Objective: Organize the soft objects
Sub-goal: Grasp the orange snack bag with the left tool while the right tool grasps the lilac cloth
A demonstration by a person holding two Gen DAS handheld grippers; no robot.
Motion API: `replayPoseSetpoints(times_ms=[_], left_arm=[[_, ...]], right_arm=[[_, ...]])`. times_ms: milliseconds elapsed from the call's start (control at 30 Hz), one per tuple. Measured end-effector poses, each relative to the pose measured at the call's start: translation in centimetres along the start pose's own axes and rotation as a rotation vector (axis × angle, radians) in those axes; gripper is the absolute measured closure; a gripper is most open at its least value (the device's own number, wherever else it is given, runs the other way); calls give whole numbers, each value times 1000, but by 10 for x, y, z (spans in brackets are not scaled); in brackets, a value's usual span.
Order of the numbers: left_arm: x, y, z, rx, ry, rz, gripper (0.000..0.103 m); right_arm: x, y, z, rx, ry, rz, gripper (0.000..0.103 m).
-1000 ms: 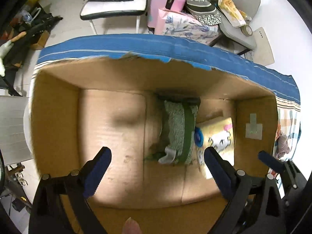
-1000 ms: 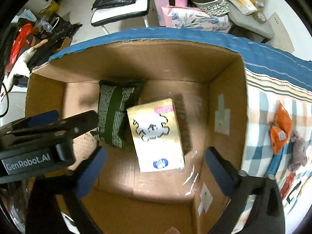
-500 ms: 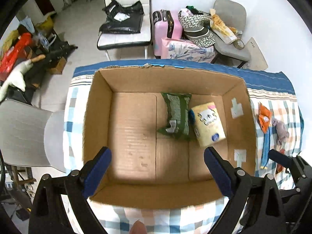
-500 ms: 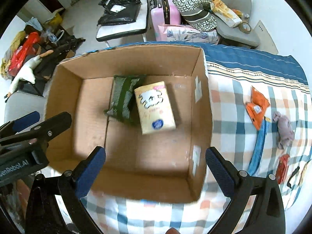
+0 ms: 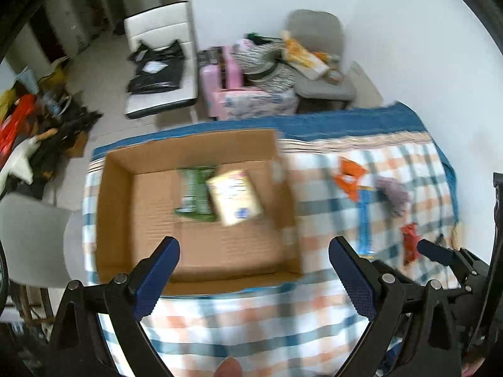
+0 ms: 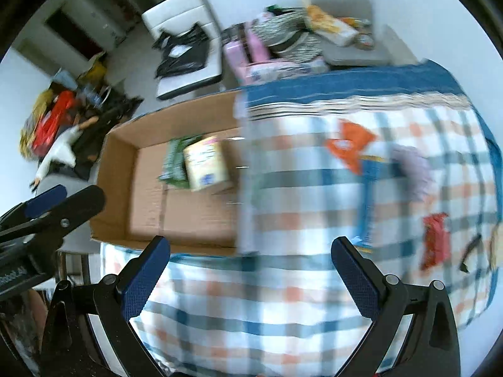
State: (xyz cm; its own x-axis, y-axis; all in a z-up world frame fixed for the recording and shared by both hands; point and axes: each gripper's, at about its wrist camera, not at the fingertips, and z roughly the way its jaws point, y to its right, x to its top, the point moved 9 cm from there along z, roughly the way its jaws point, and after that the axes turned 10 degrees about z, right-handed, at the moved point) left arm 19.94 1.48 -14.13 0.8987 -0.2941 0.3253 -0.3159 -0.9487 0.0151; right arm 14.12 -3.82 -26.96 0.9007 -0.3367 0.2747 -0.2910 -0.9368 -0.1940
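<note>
An open cardboard box (image 5: 119,220) (image 6: 119,157) stands on the checked tablecloth. Inside lie a green pack (image 5: 193,193) (image 6: 174,163) and a yellow tissue pack (image 5: 235,201) (image 6: 206,166), side by side. On the cloth to the right lie an orange packet (image 5: 347,177) (image 6: 349,144), a blue strip (image 5: 364,220) (image 6: 366,194), a grey-purple soft thing (image 5: 393,193) (image 6: 413,166) and a red packet (image 5: 410,242) (image 6: 435,238). My left gripper (image 5: 254,267) is open and empty, high above the box's near edge. My right gripper (image 6: 251,267) is open and empty above the cloth.
The table (image 5: 251,330) carries a blue-edged checked cloth. Beyond it stand a white chair with a black bag (image 5: 157,72), a pink suitcase (image 5: 217,78) and a grey chair piled with things (image 5: 314,62). Clutter lies on the floor at the left (image 5: 31,125). A dark thing (image 6: 470,251) lies near the red packet.
Both grippers have risen out of the box and pulled back and to the right. The box now looks small, and the items on the cloth have come into view. Both stay open.
</note>
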Motion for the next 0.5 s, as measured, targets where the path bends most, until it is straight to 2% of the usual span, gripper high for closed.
replayPoseSetpoints(times_ms=[167,333,500], left_arm=[[20,84,46,-64,-80,76,6],[17,157,118,-89,-220,152,6],[19,194,177,-85,-313,191,6]], right_arm=[[18,110,-8,-93,13,114,0],[26,226,22,-183,-41,230,0],[21,293,64,-185,-134,308,0]])
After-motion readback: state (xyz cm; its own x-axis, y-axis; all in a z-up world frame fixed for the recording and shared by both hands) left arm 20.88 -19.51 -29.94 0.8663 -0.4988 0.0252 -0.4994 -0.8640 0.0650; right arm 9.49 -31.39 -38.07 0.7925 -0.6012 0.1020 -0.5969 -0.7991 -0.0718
